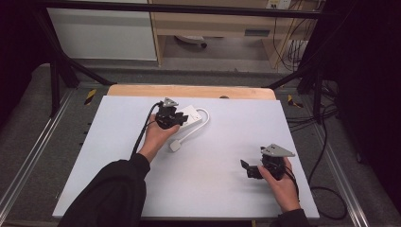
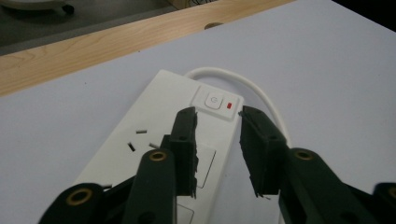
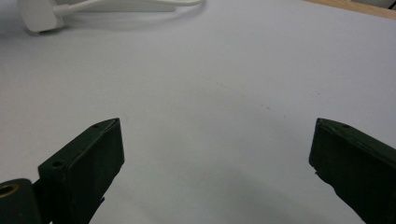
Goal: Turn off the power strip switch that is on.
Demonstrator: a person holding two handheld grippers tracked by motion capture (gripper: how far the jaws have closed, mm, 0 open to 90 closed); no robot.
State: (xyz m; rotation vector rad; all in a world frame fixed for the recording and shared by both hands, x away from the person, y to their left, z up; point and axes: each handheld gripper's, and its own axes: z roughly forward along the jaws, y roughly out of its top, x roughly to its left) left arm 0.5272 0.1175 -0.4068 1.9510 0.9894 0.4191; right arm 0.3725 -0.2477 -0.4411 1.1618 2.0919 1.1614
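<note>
Power strip (image 2: 154, 140) flat on table (image 1: 108, 156); left tongs (image 2: 218, 140) parted above it, not gripping; right tongs (image 3: 215, 158) spread wide, empty.

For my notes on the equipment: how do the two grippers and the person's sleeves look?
Both the left gripper and the right gripper are black with two flat jaws, a grey three-cornered plate on top and a trailing black cable. The sleeves are black.
</note>
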